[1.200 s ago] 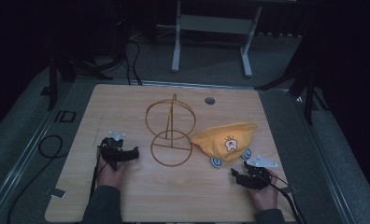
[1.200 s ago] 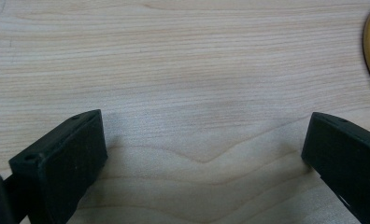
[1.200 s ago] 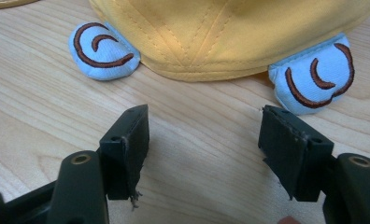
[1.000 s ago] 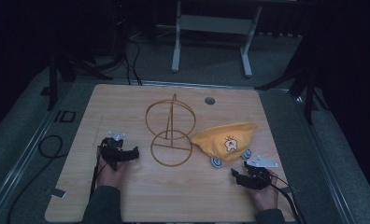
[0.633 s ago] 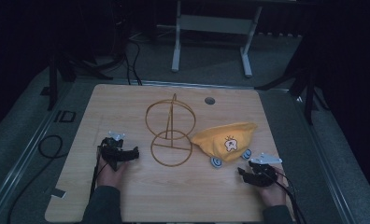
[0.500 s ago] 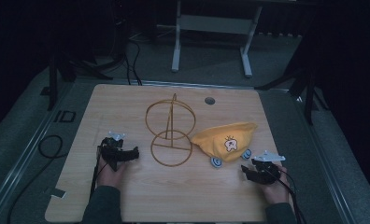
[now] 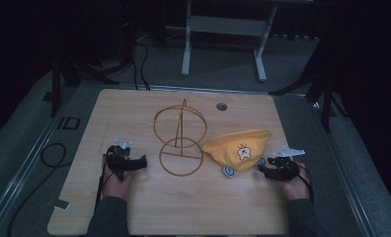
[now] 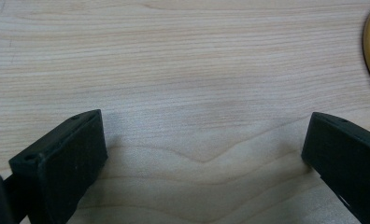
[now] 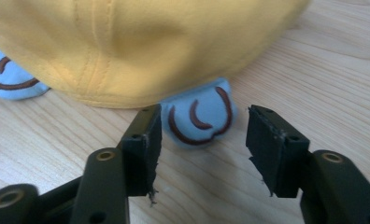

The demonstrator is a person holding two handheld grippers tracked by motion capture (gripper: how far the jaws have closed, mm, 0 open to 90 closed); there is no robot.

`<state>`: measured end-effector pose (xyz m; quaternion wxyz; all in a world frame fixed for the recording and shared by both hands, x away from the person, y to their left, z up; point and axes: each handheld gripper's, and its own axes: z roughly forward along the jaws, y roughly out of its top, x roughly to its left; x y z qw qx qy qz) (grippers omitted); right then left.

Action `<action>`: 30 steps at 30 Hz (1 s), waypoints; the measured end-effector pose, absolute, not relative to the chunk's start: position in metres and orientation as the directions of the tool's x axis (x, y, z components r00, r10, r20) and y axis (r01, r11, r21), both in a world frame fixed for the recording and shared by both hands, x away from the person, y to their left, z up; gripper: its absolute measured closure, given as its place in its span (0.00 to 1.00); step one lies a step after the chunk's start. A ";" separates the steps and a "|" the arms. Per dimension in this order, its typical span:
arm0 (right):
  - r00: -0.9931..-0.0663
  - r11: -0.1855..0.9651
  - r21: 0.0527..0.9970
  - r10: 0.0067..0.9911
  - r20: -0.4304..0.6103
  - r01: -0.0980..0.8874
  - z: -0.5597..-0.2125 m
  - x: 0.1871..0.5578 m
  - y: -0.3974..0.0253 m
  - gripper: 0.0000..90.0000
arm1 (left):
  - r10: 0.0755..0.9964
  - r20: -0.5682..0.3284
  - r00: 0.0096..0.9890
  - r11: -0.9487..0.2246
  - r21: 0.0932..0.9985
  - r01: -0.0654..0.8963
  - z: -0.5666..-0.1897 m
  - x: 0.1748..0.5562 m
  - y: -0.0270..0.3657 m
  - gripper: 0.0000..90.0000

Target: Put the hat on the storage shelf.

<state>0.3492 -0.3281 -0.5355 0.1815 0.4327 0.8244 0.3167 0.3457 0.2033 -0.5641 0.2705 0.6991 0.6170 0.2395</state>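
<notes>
The letters "ID" (image 7: pixel 67 123) are readable, standing in dark print on the grey floor just off the table's (image 7: pixel 134 207) far left corner, well beyond the left gripper (image 7: pixel 126 163) and out to its left. The yellow cap (image 7: pixel 238 148), lying just beyond the right gripper (image 7: pixel 275 169), carries a small white patch (image 7: pixel 242 152) with a dark drawn figure, but no letters can be made out on it. The blue ear-shaped tabs (image 9: pixel 199 119) at the cap's edge, right in front of the right gripper's jaws, bear only brown curved stitching, not text.
</notes>
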 end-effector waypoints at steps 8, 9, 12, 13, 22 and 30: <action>-0.613 0.476 0.650 0.790 -0.019 0.592 -0.542 0.359 -0.322 0.42 | 0.992 0.001 0.124 -0.093 0.675 0.732 -0.564 0.346 0.203 0.00; -0.614 0.473 0.652 0.789 -0.014 0.593 -0.544 0.360 -0.323 0.42 | 0.992 0.001 0.124 -0.092 0.675 0.732 -0.564 0.346 0.203 0.00; -0.619 0.452 0.667 0.785 0.018 0.593 -0.548 0.360 -0.325 0.41 | 0.992 0.001 0.124 -0.093 0.675 0.732 -0.564 0.346 0.203 0.00; -0.623 0.448 0.668 0.782 0.031 0.595 -0.548 0.359 -0.325 0.42 | 0.992 0.001 0.124 -0.093 0.674 0.732 -0.564 0.346 0.203 0.00; -0.666 0.433 0.705 0.742 0.074 0.561 -0.547 0.350 -0.326 0.44 | 0.992 0.001 0.124 -0.092 0.674 0.733 -0.564 0.346 0.203 0.00; -0.652 0.403 0.704 0.750 0.112 0.585 -0.547 0.361 -0.333 0.47 | 0.992 0.001 0.124 -0.092 0.675 0.732 -0.564 0.346 0.203 0.00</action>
